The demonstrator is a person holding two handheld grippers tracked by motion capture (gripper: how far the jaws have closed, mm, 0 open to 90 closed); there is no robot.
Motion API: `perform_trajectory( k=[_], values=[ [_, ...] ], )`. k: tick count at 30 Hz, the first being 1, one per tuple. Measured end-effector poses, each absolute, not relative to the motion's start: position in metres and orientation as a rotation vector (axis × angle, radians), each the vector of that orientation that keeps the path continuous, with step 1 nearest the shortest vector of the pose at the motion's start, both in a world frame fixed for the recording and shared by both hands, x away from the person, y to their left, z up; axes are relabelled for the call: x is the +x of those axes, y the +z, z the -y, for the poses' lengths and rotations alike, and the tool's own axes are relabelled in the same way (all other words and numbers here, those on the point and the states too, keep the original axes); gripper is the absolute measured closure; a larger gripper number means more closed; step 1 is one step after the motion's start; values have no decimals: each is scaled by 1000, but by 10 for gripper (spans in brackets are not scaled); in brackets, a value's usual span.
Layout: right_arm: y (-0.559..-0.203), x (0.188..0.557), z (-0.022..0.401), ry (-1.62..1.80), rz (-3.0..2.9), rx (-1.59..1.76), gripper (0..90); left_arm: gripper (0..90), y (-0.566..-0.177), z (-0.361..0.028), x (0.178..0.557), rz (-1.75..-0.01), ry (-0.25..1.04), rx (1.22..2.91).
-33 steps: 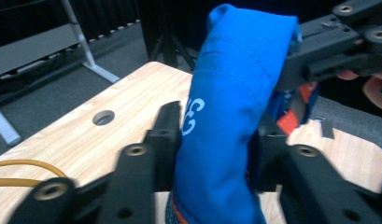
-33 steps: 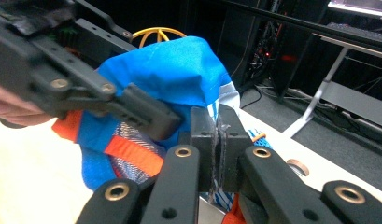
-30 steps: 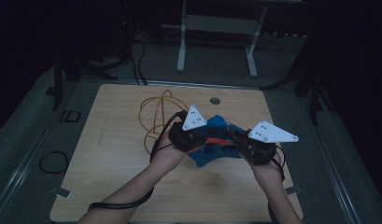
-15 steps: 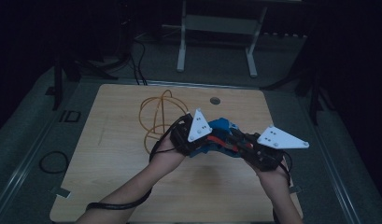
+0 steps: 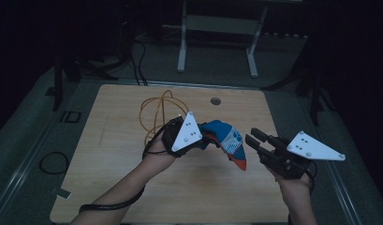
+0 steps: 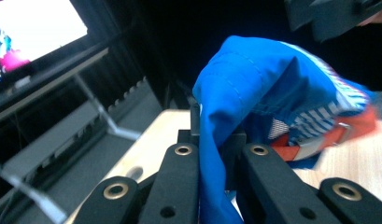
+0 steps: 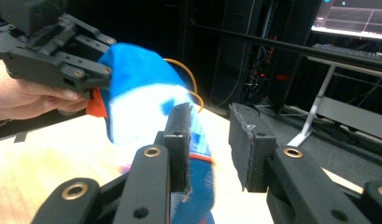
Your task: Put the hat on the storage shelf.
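High view: the left claw (image 5: 205,136), in the middle of the frame, is clenched on a blue sock (image 5: 226,140), which hangs just above the wooden surface (image 5: 109,154). The right claw (image 5: 251,138), to the right, has just been opening; nothing sits between its jaws. An orange cable (image 5: 154,112) lies behind the left claw.

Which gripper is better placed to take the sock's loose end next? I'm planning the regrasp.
Right. The right gripper, its jaws just opened and empty, sits beside the hanging toe of the sock. The left gripper is shut on the sock's other end.
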State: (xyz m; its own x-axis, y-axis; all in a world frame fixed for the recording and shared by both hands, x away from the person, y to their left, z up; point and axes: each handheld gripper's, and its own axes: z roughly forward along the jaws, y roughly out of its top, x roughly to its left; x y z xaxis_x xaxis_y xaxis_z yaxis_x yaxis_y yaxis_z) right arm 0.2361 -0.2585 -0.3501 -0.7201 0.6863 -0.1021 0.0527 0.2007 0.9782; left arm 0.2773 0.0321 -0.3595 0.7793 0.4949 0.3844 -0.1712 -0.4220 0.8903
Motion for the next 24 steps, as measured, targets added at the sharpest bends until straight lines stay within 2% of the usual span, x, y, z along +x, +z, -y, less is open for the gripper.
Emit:
perform_trajectory(
  k=[8,13,18,24],
  values=[
    [-362,233,255,1555,-2010,676,691,887,-367,-46,281,-99,648,1766],
    [-366,226,252,1579,-2047,654,692,887,-368,-59,281,45,557,1633],
    [-367,218,248,1644,-2092,610,690,887,-365,-65,281,139,469,1608],
    [-372,210,237,1724,-2165,545,606,887,-369,-66,280,217,412,1569]
  ],
)
